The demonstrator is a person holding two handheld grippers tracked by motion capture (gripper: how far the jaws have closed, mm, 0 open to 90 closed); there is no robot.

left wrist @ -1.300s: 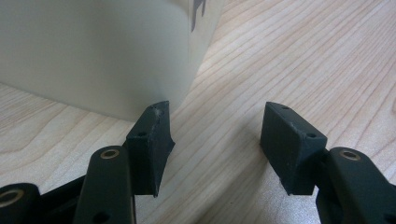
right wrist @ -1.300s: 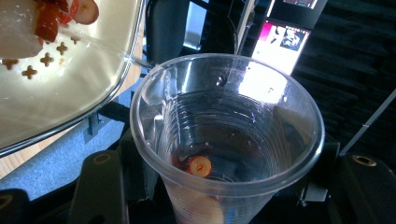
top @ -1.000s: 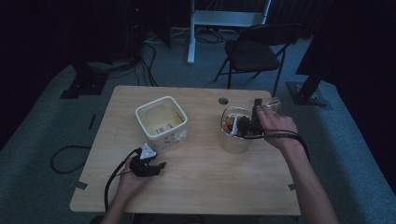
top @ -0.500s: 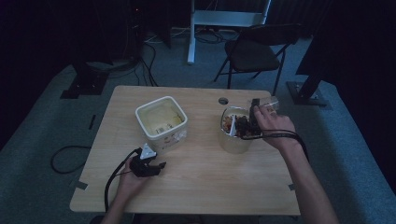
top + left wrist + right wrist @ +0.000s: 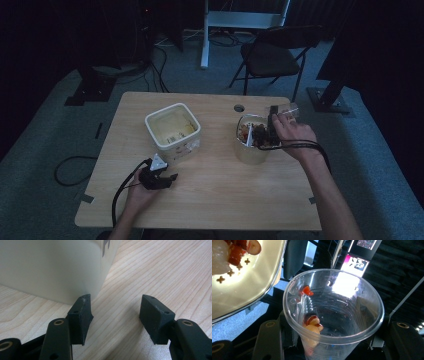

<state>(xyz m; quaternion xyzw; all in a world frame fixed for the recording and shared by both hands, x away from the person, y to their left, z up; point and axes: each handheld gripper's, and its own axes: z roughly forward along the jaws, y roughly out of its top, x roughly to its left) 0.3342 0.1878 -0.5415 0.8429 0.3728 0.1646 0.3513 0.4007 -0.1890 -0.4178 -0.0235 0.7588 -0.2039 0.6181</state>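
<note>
Cup point(image 5: 333, 315) sits pinched in my right gripper point(image 5: 272, 131), tipped over the round tub point(image 5: 248, 150) near the bench's right edge so the last fruit slides out. Left gripper point(image 5: 115, 315) rests on the bench, fingers spread, beside the square tub point(image 5: 172, 131), idle.

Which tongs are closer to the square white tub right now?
Left. The left tongs sit just beside the square white tub; the right tongs are across the table, holding a plastic cup.
</note>
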